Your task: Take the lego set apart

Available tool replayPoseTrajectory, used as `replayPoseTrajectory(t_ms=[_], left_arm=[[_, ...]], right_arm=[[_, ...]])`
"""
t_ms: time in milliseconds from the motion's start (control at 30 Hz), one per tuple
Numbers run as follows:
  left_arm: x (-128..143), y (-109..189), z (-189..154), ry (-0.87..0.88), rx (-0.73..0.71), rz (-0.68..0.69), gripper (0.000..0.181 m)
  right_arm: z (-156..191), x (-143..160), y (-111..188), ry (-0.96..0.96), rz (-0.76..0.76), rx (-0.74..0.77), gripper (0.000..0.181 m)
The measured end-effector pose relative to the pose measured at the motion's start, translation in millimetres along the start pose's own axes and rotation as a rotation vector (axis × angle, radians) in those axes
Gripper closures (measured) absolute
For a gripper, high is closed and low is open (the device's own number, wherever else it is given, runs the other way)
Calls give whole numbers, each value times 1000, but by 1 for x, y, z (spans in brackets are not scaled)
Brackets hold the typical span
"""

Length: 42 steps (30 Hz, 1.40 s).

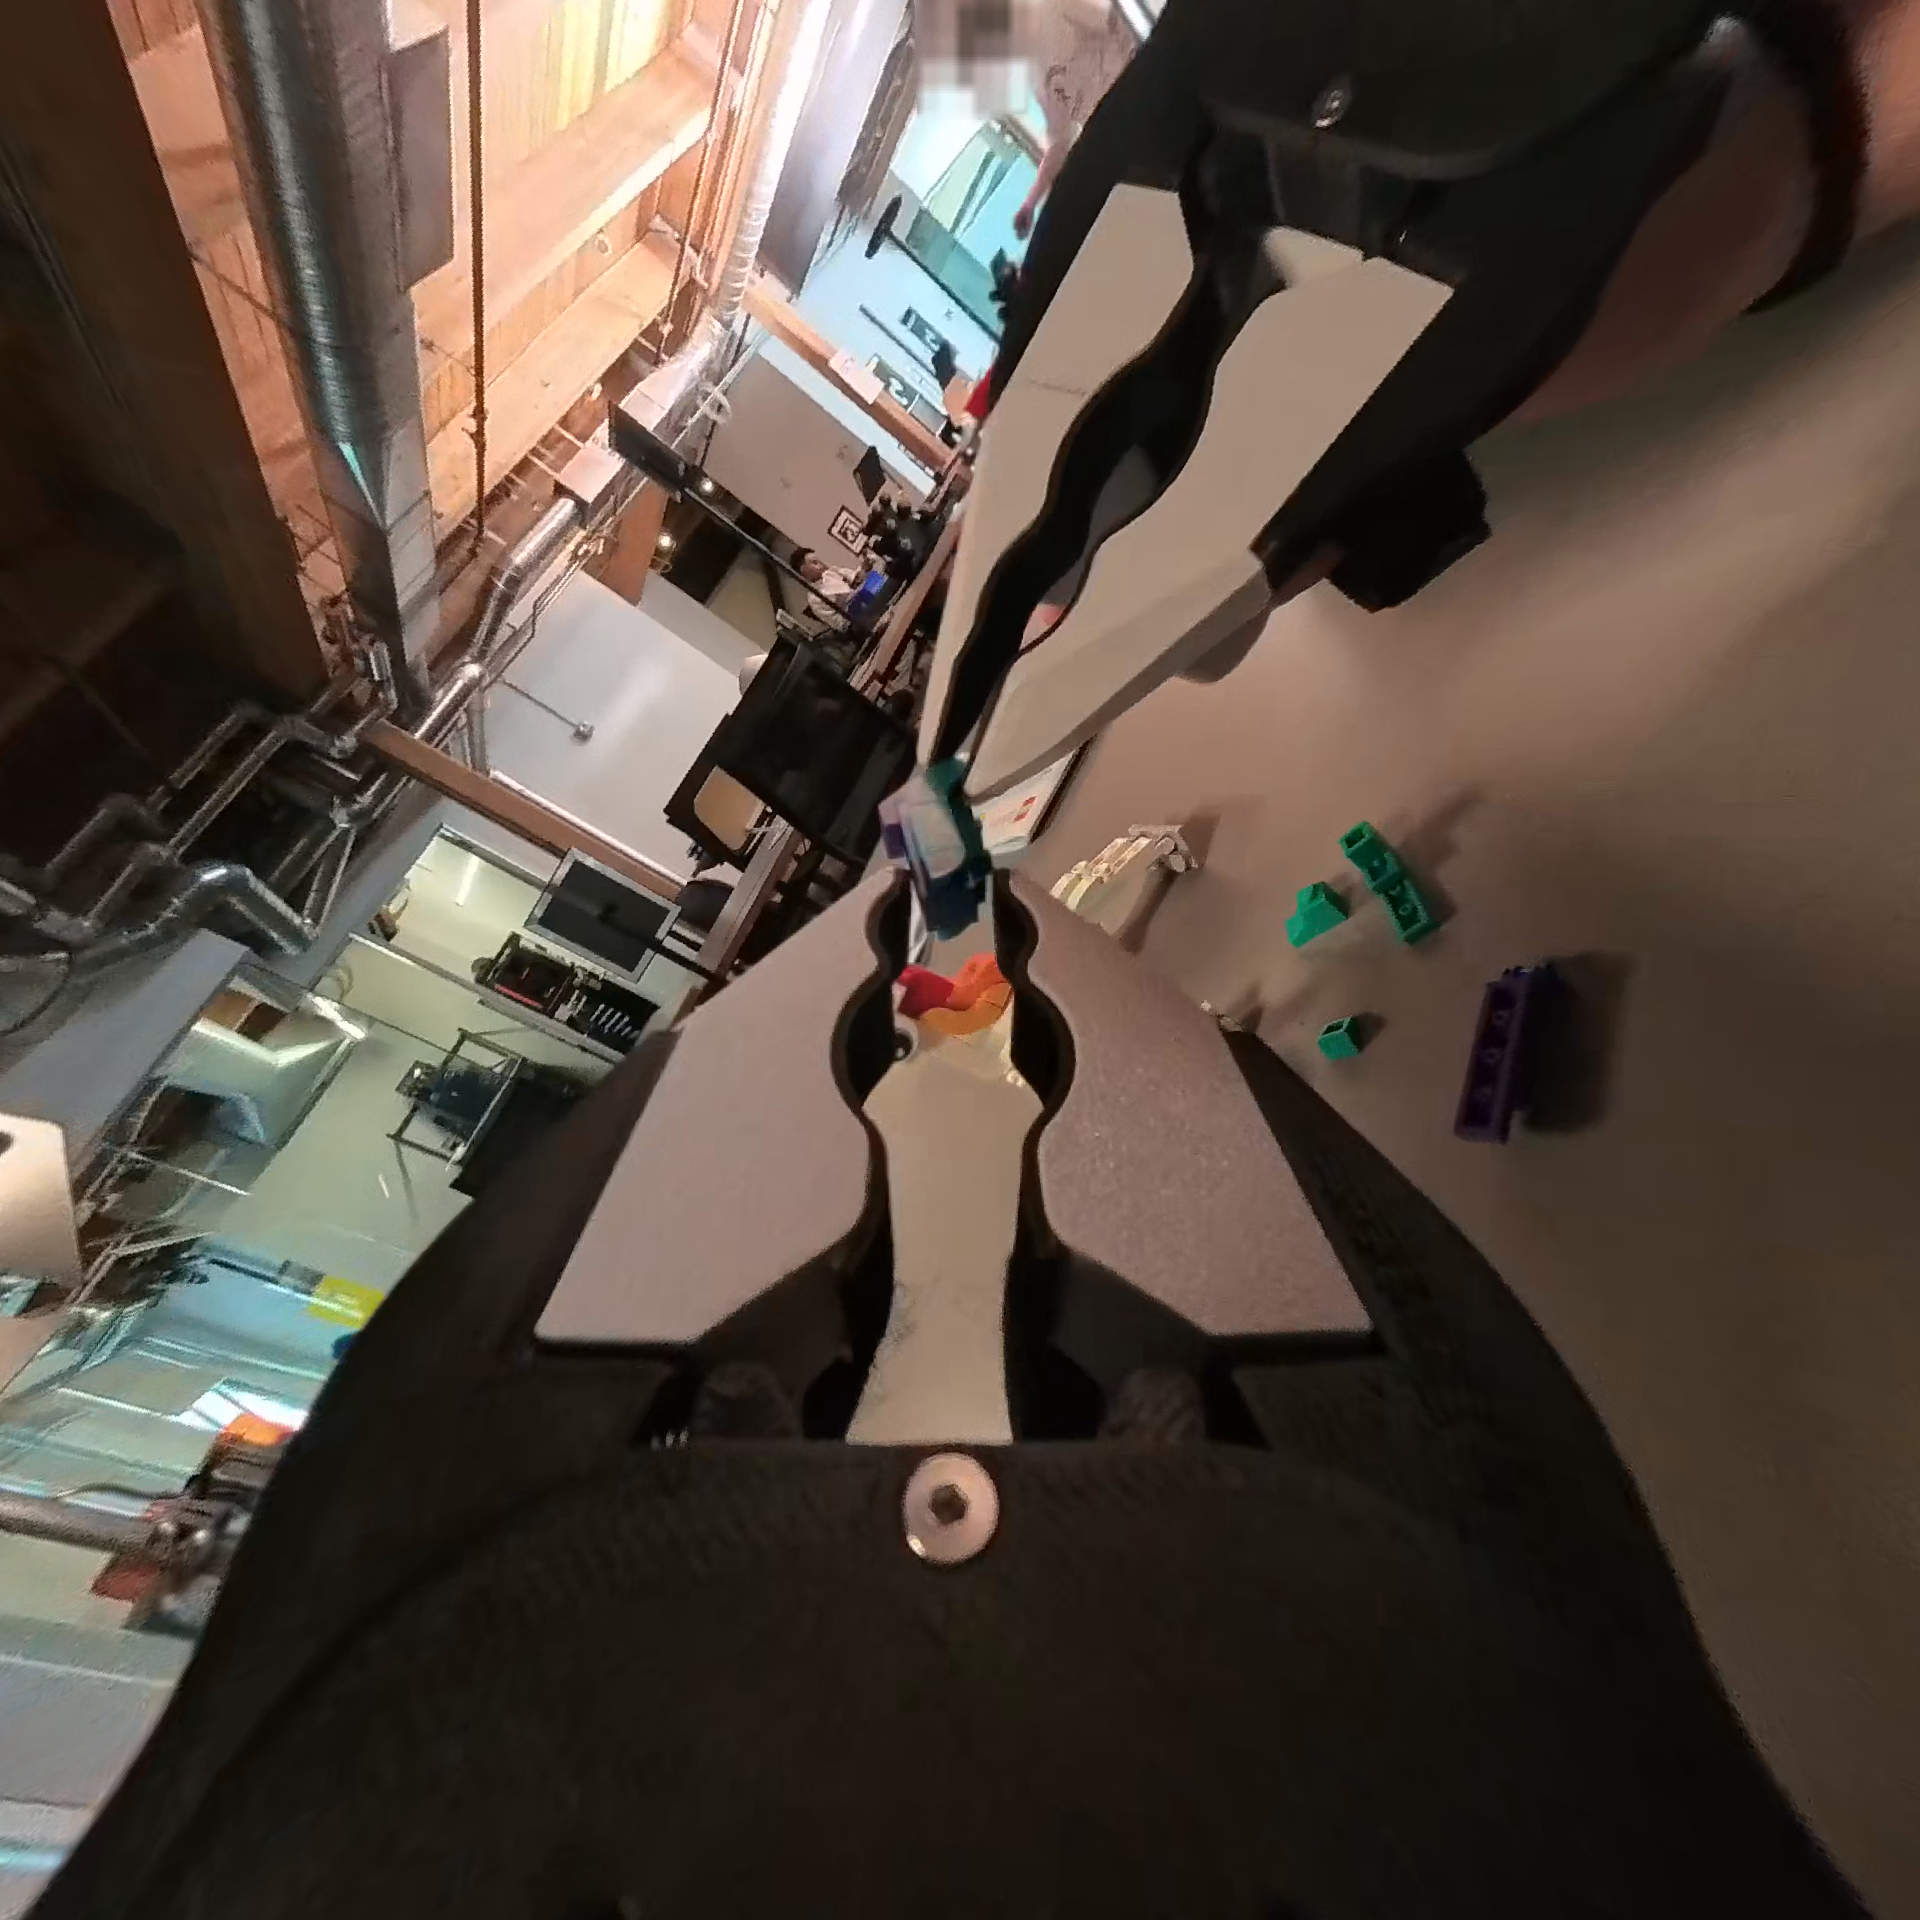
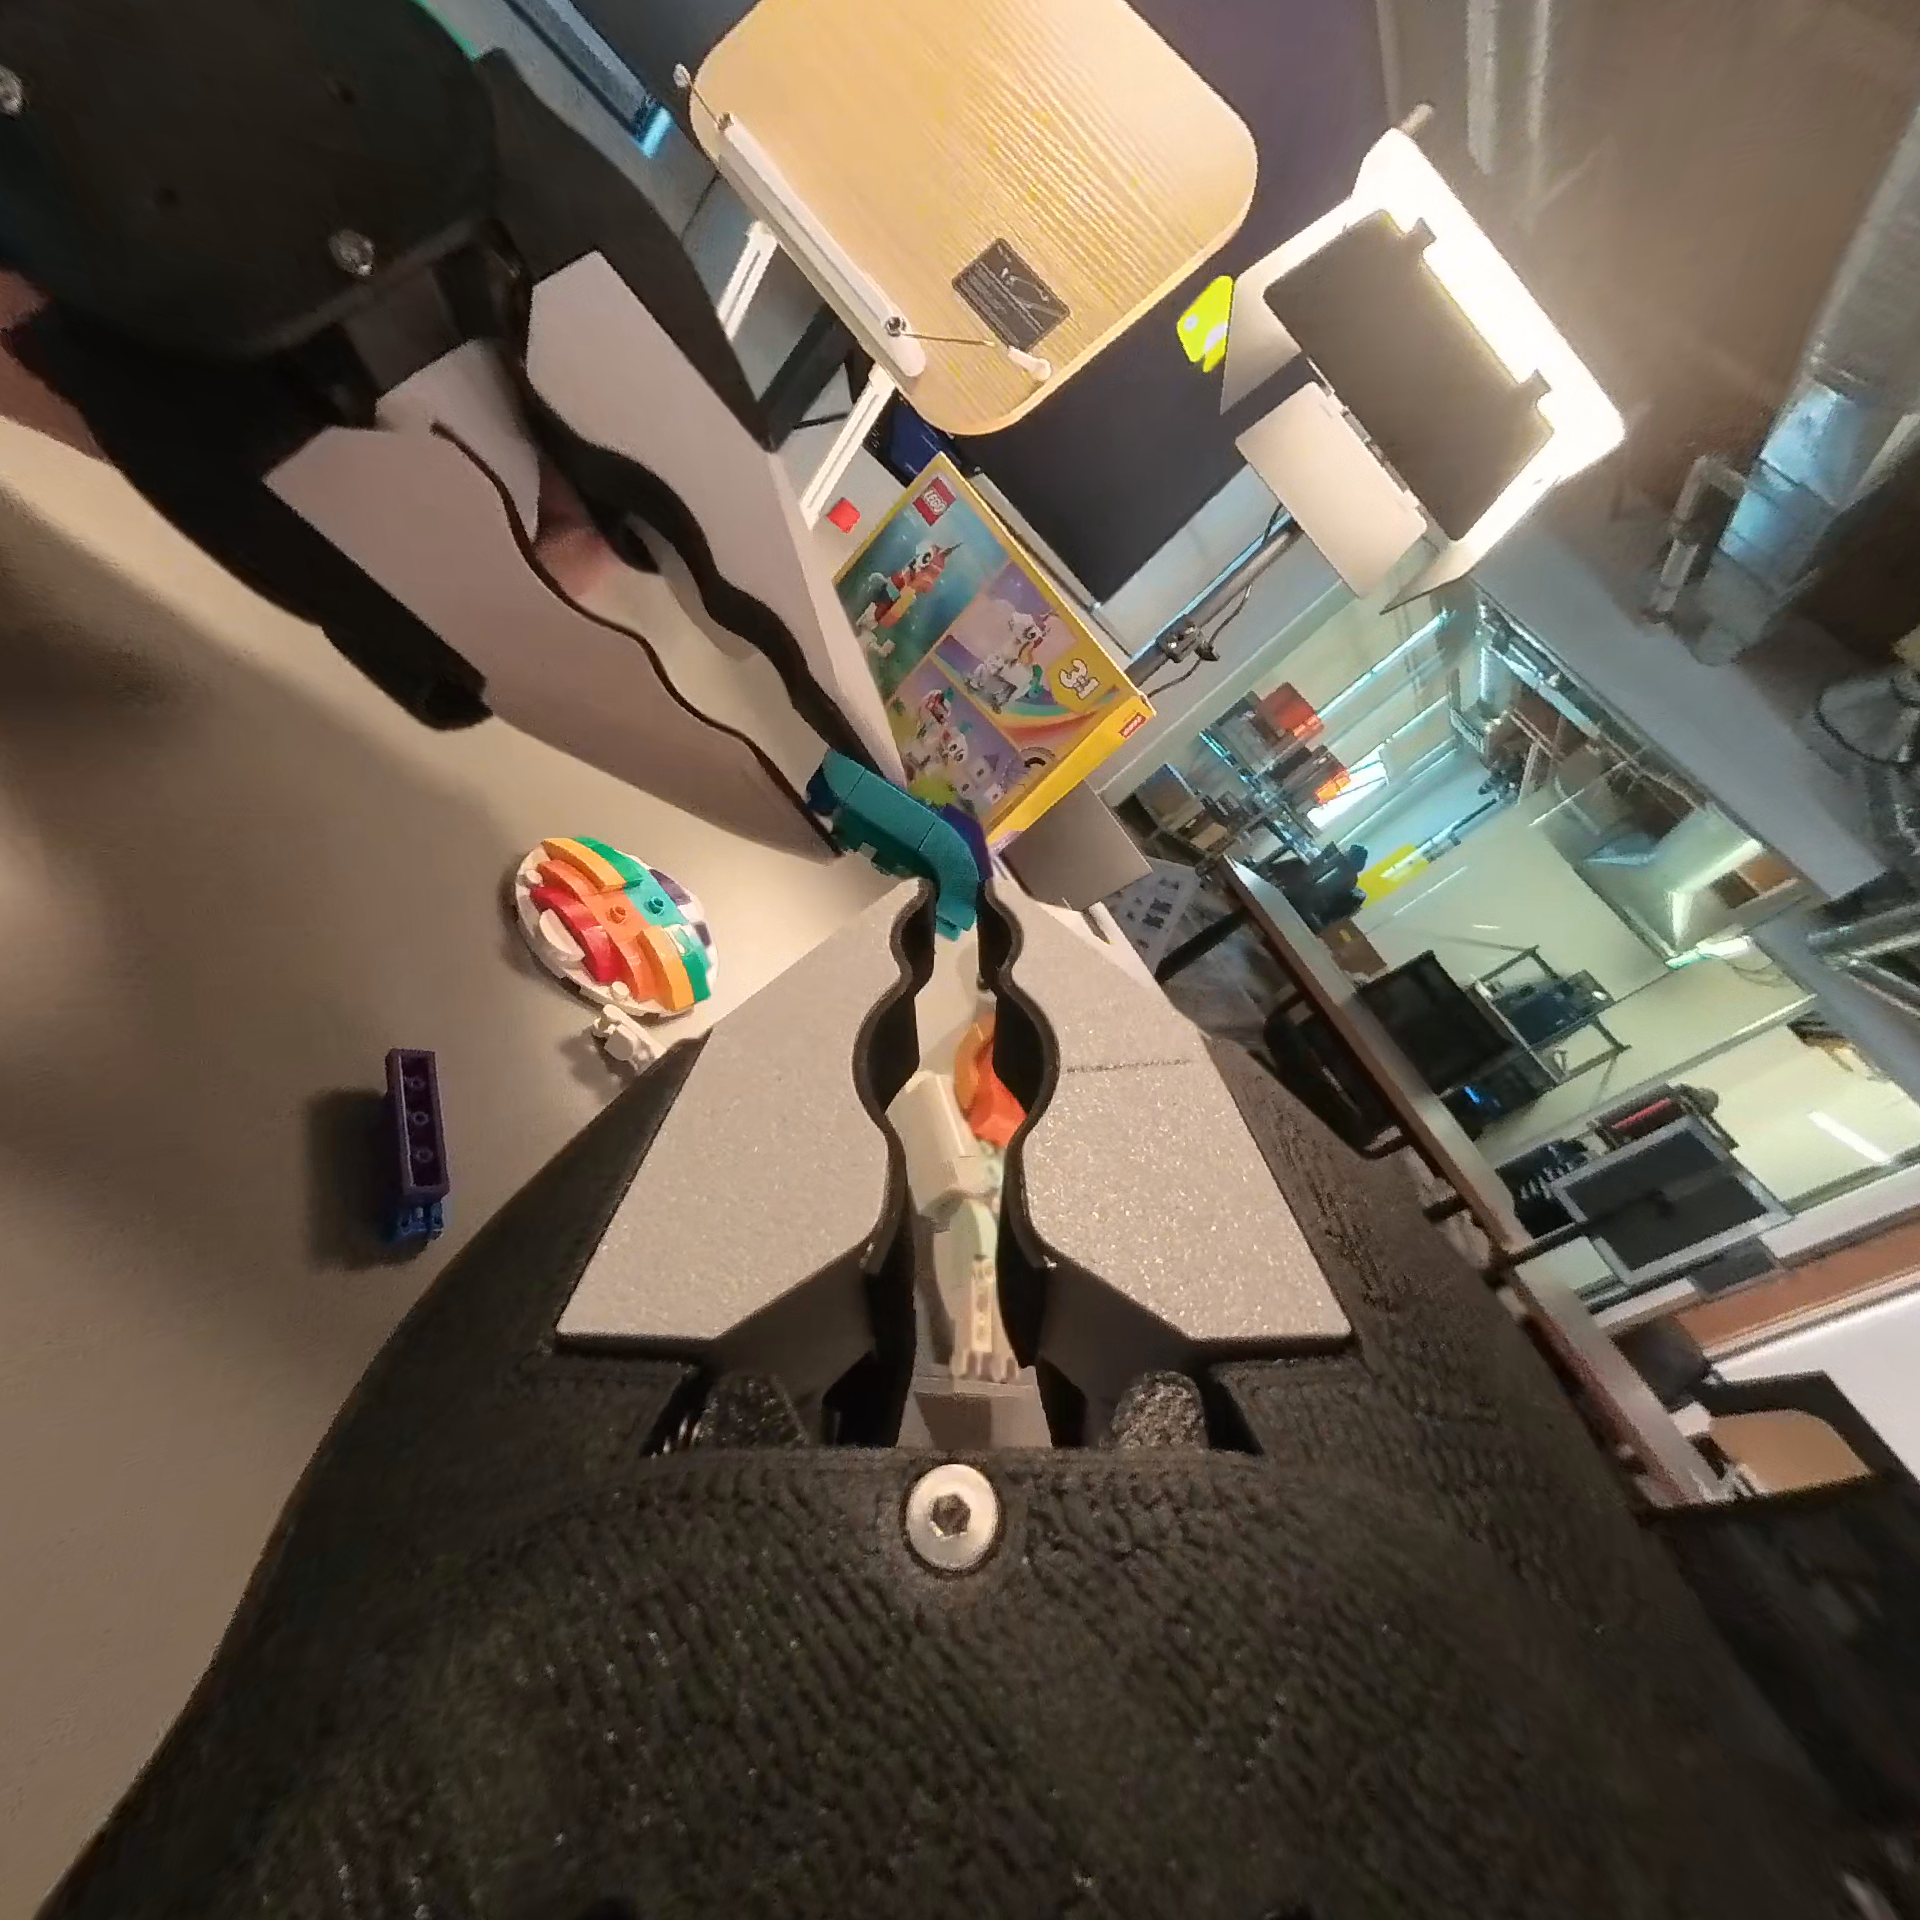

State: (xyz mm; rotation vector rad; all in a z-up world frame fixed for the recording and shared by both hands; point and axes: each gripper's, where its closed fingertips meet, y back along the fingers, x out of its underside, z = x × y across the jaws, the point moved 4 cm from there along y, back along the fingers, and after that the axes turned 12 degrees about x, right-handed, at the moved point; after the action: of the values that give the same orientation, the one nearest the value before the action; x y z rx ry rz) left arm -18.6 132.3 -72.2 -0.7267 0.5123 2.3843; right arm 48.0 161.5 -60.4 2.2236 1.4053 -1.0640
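While both grippers meet tip to tip above the table (image 2: 156,727), a small teal-and-blue brick cluster (image 1: 943,854) hangs between them, lifted clear of the surface. The left gripper (image 1: 951,902) pinches the cluster's blue lower end, its jaws drawn close around it. The right gripper (image 2: 954,902) is clamped on the teal curved end, seen in its own view as a teal arch (image 2: 904,821) nipped at the tips. Motion blur softens the seam, so which studs join the two halves is hard to tell.

To do this step well, each pinch should sit on a separate piece, either side of the joint; a grip that spans the seam would only lock the halves together. A slight rocking twist, rather than a straight pull, probably frees the studs with less force and less chance of pieces flying. Keeping the work low over the table would let a dropped part land near the loose pieces: green bricks (image 1: 1387,883), a purple brick (image 1: 1501,1060) and the rainbow disc (image 2: 613,925). The set's box (image 2: 987,644) stands behind.
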Motion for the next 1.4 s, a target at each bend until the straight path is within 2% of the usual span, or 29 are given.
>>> replayPoseTrajectory(t_ms=[67, 200, 300, 433, 567, 733, 867, 967, 1100, 1133, 1200, 1333, 1400], left_arm=[[0, -5, -3, -7, 2, 36, 160], [2, -5, -1, 23, 22, 66, 166], [-1, -3, 1, -16, 29, 62, 167], [-1, -5, -7, -110, 59, 91, 167], [0, -12, -23, -205, 126, 113, 167], [11, -17, -30, -192, 165, 155, 166], [13, -16, -29, -177, 165, 148, 166], [13, -17, -32, -190, 172, 138, 166], [12, -18, -34, -114, 201, 108, 166], [11, -18, -33, -58, 217, 92, 166], [8, -18, -29, 92, 255, 40, 166], [2, -13, -22, 354, 356, -99, 167], [-4, -9, -22, 456, 438, -196, 167]], right_arm=[[2, -1, -1, -35, 2, -19, 175], [3, 1, -1, 10, 23, -20, 175], [0, -1, 0, -89, 39, -75, 176], [-2, 4, 7, -299, 64, -239, 176], [12, 9, 16, -449, 75, -470, 176], [10, 29, 19, -431, 179, -481, 176], [8, 61, 25, -243, 382, -435, 175], [16, 80, 30, -253, 517, -476, 156], [23, 89, 30, -370, 598, -516, 130], [23, 88, 29, -368, 592, -516, 123], [21, 81, 26, -309, 527, -493, 124], [20, 47, 18, -246, 279, -438, 145], [20, 29, 17, -306, 170, -442, 150]])
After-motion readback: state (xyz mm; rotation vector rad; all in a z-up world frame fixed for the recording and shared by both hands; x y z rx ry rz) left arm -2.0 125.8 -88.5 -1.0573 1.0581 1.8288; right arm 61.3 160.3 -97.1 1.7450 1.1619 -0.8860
